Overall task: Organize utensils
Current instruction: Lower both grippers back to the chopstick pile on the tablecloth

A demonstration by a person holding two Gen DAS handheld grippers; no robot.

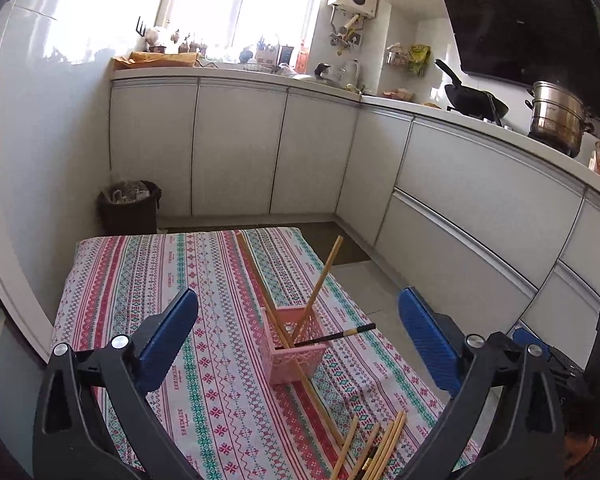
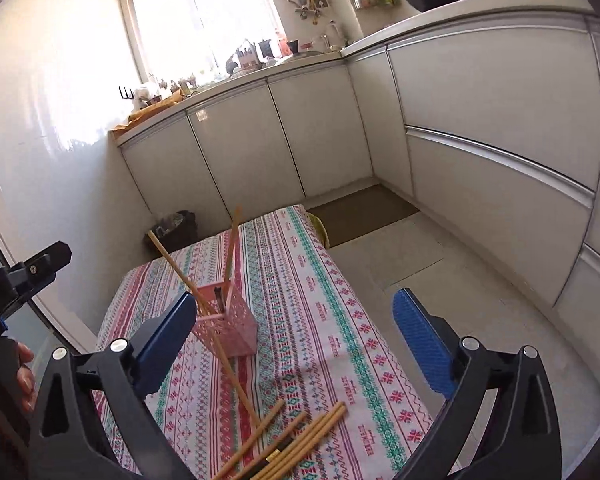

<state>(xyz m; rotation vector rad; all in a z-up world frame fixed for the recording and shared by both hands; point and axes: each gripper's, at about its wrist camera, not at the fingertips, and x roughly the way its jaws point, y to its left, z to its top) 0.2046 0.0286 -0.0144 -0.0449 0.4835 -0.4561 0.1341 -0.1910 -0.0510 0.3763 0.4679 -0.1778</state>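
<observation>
A pink mesh basket (image 1: 296,354) (image 2: 230,328) stands on the table's patterned cloth (image 1: 160,280) (image 2: 332,304). Wooden chopsticks (image 1: 320,284) (image 2: 232,240) lean out of it, along with a black-handled chopstick (image 1: 336,335). Several loose chopsticks (image 1: 374,448) (image 2: 300,440) lie on the cloth at the near edge. One long stick (image 1: 320,404) (image 2: 238,384) lies in front of the basket. My left gripper (image 1: 298,296) is open above the cloth, its pads either side of the basket and apart from it. My right gripper (image 2: 294,298) is open too, nothing between its fingers.
A dark waste bin (image 1: 128,208) (image 2: 172,228) stands past the table's far left corner. White cabinets (image 1: 236,152) (image 2: 492,120) line the back and right, with bare floor (image 2: 440,280) between them and the table. A hand (image 2: 20,372) holds the left gripper's grip.
</observation>
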